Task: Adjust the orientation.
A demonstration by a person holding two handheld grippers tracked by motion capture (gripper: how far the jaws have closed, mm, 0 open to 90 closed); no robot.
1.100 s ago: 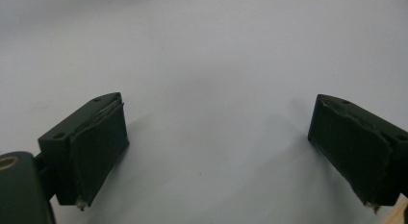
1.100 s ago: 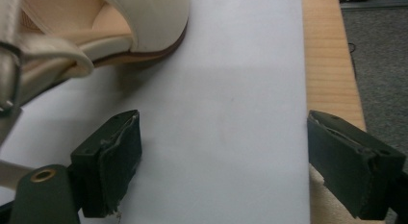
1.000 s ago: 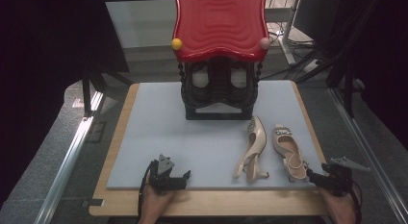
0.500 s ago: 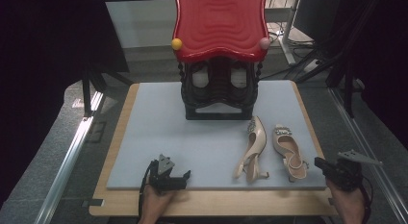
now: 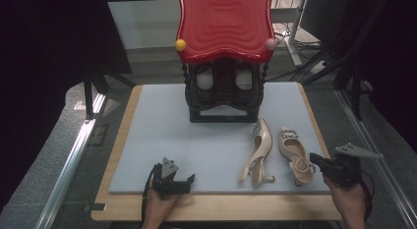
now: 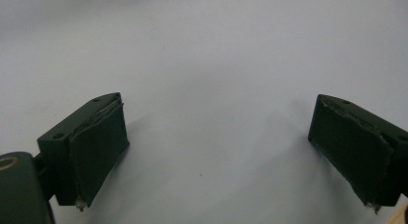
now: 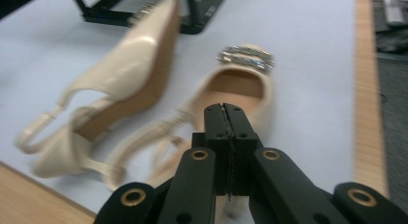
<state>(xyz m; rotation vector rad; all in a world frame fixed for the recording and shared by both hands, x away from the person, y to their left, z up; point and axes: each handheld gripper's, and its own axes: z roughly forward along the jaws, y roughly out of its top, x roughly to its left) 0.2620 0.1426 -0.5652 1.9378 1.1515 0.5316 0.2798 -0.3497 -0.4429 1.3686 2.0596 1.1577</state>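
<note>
Jaws of the right gripper (image 7: 225, 113) are pressed flat together with nothing between them, having just snapped closed; in the high view that gripper (image 5: 314, 160) hangs at the right edge of the blue mat (image 5: 162, 135), just beside the heel strap of the upright shoe (image 5: 295, 153). From its own camera the closed tips sit right over that shoe (image 7: 243, 87), whose jewelled buckle faces away, though I cannot tell if they touch it. Its partner, the tipped shoe (image 5: 258, 150), lies on its side just to the left, sole turned toward the upright one, heel toward the near edge of the tabletop (image 5: 221, 209). Over on the left, the left gripper (image 5: 189, 181) rests at the mat's near edge, its jaws spread wide and empty, bare mat (image 6: 211, 89) between them. Behind the shoes stands a black rack (image 5: 223, 99) under a red wavy top (image 5: 223, 25).
</note>
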